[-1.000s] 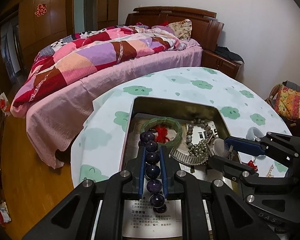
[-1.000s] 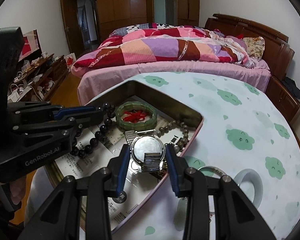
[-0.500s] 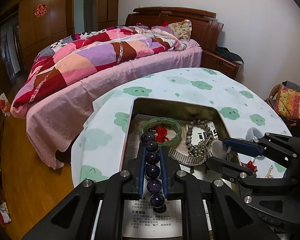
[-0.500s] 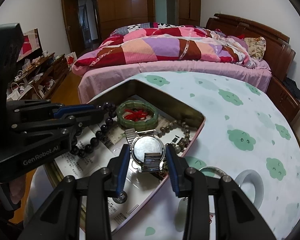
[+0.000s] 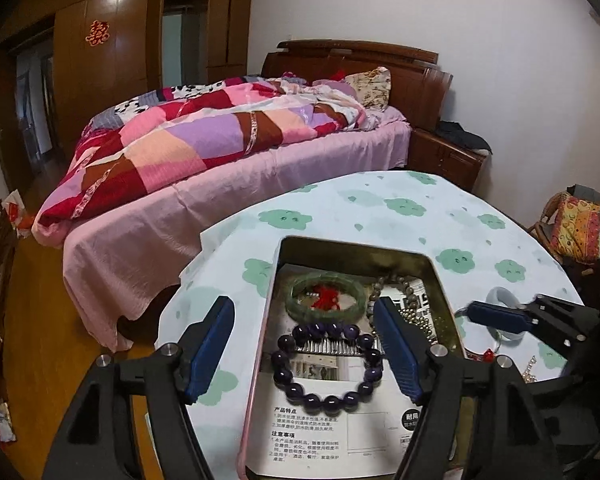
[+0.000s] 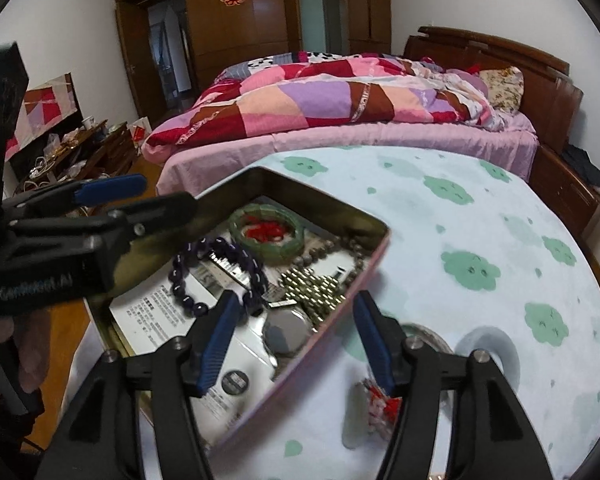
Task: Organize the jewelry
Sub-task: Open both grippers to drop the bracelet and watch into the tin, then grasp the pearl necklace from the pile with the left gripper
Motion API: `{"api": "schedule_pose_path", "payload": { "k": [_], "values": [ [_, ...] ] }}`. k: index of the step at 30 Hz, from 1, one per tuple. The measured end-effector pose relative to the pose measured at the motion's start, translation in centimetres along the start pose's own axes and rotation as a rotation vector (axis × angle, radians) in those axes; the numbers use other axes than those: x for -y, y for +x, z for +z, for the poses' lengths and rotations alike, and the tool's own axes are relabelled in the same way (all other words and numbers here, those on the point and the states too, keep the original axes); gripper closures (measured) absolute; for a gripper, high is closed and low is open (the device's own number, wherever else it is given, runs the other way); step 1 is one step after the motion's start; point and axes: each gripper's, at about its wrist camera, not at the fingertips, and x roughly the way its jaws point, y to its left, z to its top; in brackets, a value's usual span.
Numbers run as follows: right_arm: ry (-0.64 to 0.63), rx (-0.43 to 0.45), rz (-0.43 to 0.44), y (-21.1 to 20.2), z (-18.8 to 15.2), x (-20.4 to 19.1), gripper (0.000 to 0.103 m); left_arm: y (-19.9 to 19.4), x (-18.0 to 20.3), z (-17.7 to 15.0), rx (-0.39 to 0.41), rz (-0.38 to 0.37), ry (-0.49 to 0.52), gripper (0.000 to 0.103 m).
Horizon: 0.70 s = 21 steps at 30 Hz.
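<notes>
A metal tin (image 5: 356, 249) (image 6: 300, 196) stands on the round table. In it lie a purple bead bracelet (image 5: 326, 364) (image 6: 216, 276), a green jade bangle (image 5: 326, 296) (image 6: 266, 230) with a red tassel, a silver watch (image 6: 288, 332) with a metal band, and a grey bead strand (image 5: 410, 292). My left gripper (image 5: 304, 352) is open and empty above the purple bracelet. My right gripper (image 6: 296, 340) is open and empty above the watch, at the tin's near rim.
On the cloud-print tablecloth (image 6: 460, 220) right of the tin lie a pale bangle (image 6: 486, 350) (image 5: 504, 300), a small item with a red tassel (image 6: 380, 400) and a gold piece (image 5: 530, 372). A bed (image 5: 220, 152) stands behind the table.
Both grippers opened and drew back. The left one let go of the purple bracelet, which now lies as a ring in the tin. The right one released the watch.
</notes>
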Motion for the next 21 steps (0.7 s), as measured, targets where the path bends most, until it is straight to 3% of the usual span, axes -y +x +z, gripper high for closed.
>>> {"api": "schedule_pose_path", "payload": {
  "k": [6,12,21],
  "values": [
    [0.045,0.000,-0.039,-2.2,-1.6,3.0,0.034,0.1,1.0,-0.3,-0.007,0.012,0.000,0.031],
    [0.161,-0.009,-0.146,-5.1,-4.8,8.2,0.028,-0.6,3.9,-0.8,0.001,-0.015,0.047,0.031],
    [0.260,-0.054,-0.235,-6.7,-8.1,12.3,0.026,-1.9,10.8,-3.2,-0.023,-0.135,0.169,0.031]
  ]
}}
